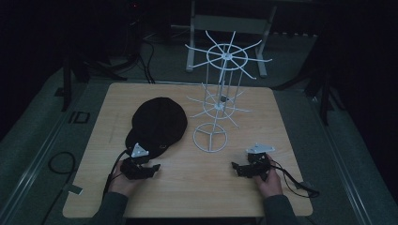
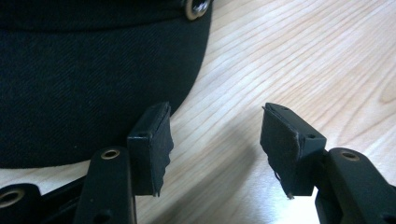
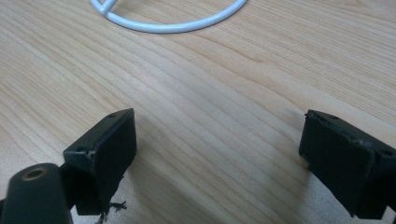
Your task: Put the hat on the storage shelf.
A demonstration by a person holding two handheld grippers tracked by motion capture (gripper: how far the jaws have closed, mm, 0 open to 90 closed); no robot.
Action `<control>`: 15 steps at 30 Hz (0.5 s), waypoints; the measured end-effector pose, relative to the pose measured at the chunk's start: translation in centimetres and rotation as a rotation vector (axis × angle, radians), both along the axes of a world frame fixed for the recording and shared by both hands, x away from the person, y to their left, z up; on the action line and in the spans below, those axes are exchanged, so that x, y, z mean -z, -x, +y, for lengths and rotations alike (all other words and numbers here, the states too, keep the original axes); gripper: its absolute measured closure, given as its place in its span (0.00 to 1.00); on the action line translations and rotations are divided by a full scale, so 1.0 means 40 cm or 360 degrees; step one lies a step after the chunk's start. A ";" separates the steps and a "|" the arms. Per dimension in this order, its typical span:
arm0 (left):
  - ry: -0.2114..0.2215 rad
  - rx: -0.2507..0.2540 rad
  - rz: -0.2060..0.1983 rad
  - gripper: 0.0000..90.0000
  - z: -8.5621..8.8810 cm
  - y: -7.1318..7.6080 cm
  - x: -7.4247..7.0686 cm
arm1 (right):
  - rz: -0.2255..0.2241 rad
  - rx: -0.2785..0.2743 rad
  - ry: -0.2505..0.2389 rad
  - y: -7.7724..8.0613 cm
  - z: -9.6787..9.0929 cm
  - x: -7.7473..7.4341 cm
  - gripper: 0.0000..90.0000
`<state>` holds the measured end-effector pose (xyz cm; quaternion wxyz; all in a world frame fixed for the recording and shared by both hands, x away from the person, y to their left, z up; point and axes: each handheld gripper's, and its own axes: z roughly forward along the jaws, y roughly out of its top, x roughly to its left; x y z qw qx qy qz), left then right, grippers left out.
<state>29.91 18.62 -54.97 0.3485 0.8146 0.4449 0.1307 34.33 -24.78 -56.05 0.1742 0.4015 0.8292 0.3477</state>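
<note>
Slippage is the likely trouble: the left gripper point(image 2: 215, 149) stands released at the black cap point(image 1: 157, 123)'s brim edge, lying on the bench point(image 1: 300, 187) beside the white wire rack point(image 1: 219, 101); a shallow pinch could drop it. Right gripper point(image 3: 217, 158) released, idle.

Reaching in from the near edge with both forearms, sleeves covering them to the wrists. Holding the left gripper point(image 1: 149, 168) low in the left hand point(image 1: 123, 180), jaws pointing up and to the right in the high view, grey plate riding on top. Standing partly apart in the left gripper view point(image 2: 215, 149), nothing lying between the pads point(image 2: 156, 154). Gripping the right gripper point(image 1: 238, 168) in the right hand point(image 1: 270, 182), jaws pointing left toward the middle. Spreading wide in the right gripper view point(image 3: 217, 163), pads point(image 3: 112, 158) pressing on nothing.
</note>
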 end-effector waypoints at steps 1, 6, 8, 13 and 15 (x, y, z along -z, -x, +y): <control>0.0003 0.0008 -0.0005 0.49 -0.002 0.001 -0.006 | 0.0000 -0.0001 0.0001 0.000 0.000 0.000 0.12; 0.0046 0.0021 -0.0042 0.49 -0.008 -0.002 -0.042 | 0.0000 -0.0002 0.0001 0.000 0.000 0.000 0.12; 0.0055 0.0031 -0.0040 0.49 -0.010 -0.005 -0.054 | 0.0000 -0.0002 0.0002 0.000 0.000 0.000 0.12; 0.0071 0.0061 -0.0041 0.49 -0.015 -0.018 -0.073 | 0.0000 -0.0002 0.0001 0.000 0.000 0.000 0.12; 0.0065 0.0062 -0.0049 0.49 -0.018 -0.025 -0.086 | 0.0001 0.0000 0.0001 0.000 0.000 0.000 0.12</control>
